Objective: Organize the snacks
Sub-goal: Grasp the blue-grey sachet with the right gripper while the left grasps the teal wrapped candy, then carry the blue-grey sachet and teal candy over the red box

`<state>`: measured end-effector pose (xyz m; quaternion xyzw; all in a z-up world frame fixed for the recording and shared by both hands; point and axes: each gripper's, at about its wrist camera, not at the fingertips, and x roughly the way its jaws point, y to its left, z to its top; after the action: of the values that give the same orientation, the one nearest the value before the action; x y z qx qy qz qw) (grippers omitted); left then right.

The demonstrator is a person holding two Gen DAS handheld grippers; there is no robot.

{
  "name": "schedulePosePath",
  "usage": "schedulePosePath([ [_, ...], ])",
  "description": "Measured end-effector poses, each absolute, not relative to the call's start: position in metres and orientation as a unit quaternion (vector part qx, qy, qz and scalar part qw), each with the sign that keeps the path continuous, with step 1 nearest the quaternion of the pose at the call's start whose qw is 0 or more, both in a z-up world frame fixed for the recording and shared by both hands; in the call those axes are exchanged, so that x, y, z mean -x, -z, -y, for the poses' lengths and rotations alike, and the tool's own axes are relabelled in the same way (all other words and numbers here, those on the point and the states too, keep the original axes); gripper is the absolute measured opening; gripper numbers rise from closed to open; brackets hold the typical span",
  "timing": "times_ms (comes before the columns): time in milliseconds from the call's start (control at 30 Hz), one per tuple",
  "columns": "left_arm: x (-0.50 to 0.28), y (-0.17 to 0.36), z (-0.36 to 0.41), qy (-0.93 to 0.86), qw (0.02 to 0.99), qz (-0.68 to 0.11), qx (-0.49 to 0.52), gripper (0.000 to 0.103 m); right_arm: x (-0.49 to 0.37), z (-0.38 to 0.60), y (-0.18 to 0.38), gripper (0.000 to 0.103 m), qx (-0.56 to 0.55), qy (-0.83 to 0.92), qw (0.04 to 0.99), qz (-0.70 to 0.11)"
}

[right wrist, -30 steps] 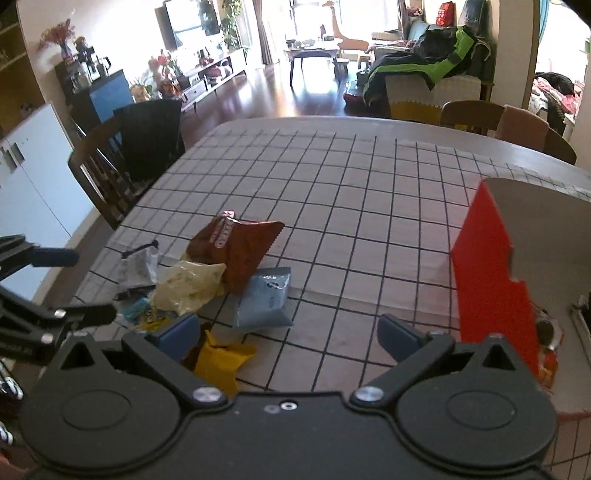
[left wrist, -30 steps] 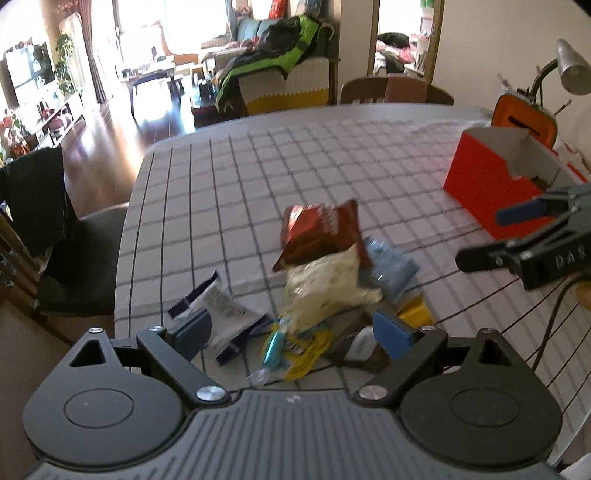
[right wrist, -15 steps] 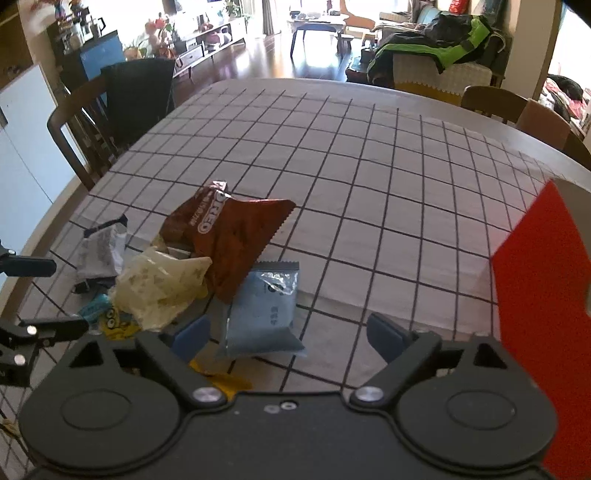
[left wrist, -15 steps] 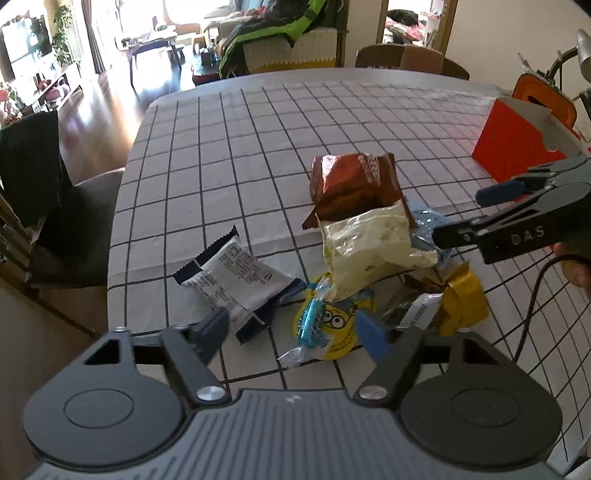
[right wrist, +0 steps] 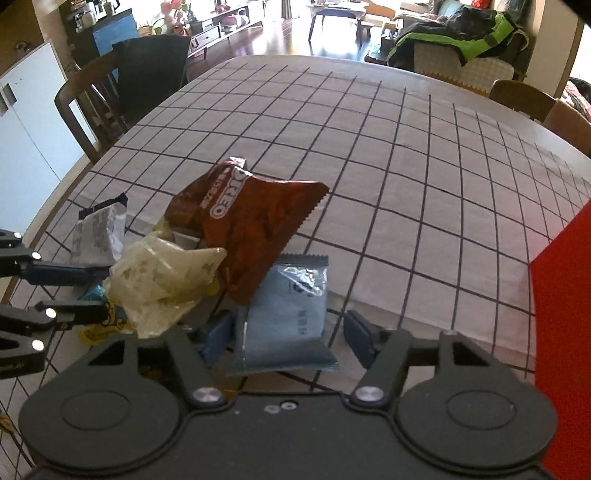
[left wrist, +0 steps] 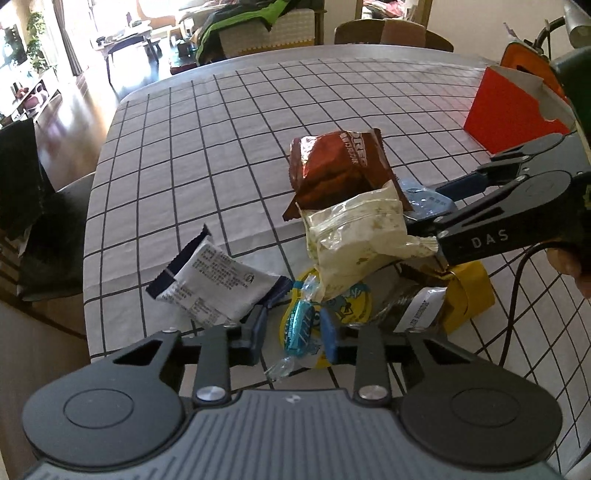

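Note:
A pile of snacks lies on the checked tablecloth: a brown Oreo bag (left wrist: pixel 334 166) (right wrist: pixel 243 218), a pale cream packet (left wrist: pixel 360 236) (right wrist: pixel 166 282), a white and navy packet (left wrist: pixel 218 284) (right wrist: pixel 98 232), a light blue packet (right wrist: pixel 286 314) (left wrist: pixel 424 199), a yellow packet (left wrist: pixel 472 291) and a blue wrapped candy (left wrist: pixel 301 326). My left gripper (left wrist: pixel 293 332) is partly open, its fingers either side of the candy. My right gripper (right wrist: pixel 291 334) is open, its fingers either side of the light blue packet. The red box (left wrist: pixel 513 107) (right wrist: pixel 565 314) stands at the right.
The table's left edge (left wrist: pixel 88 258) is close to the pile. Dark chairs (right wrist: pixel 122 85) stand beside the table, and more chairs (left wrist: pixel 391 31) at its far side. A desk lamp (left wrist: pixel 574 22) is behind the red box.
Both grippers have moved in low toward the pile. The left jaws have narrowed around the candy. The right jaws have narrowed around the light blue packet.

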<state>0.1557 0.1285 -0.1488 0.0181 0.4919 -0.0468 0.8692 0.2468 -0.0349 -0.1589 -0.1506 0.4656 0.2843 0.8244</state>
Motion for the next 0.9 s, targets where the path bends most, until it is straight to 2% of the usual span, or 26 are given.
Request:
schedulePosePath([
  [100,-0.155,0.148,-0.127,0.051,0.869,-0.492,-0.019,0.018,-0.247,0.033,0.159,0.052,0.152,-0.291,0.824,-0.462],
  [200,-0.154,0.148,-0.127,0.047,0.87,-0.49,-0.024,0.012,-0.247,0.033,0.158,0.048,0.151,-0.294,0.823,-0.462],
  [500,-0.149,0.144,-0.134,0.036,0.872,-0.488,0.003,0.012,-0.239,0.049,0.15,0.047,0.128,-0.279,0.831,-0.463],
  [900,-0.131,0.113,-0.134,0.02,0.881,-0.471,0.042,0.012,-0.206,0.091,0.104,0.047,0.083,-0.273,0.851,-0.441],
])
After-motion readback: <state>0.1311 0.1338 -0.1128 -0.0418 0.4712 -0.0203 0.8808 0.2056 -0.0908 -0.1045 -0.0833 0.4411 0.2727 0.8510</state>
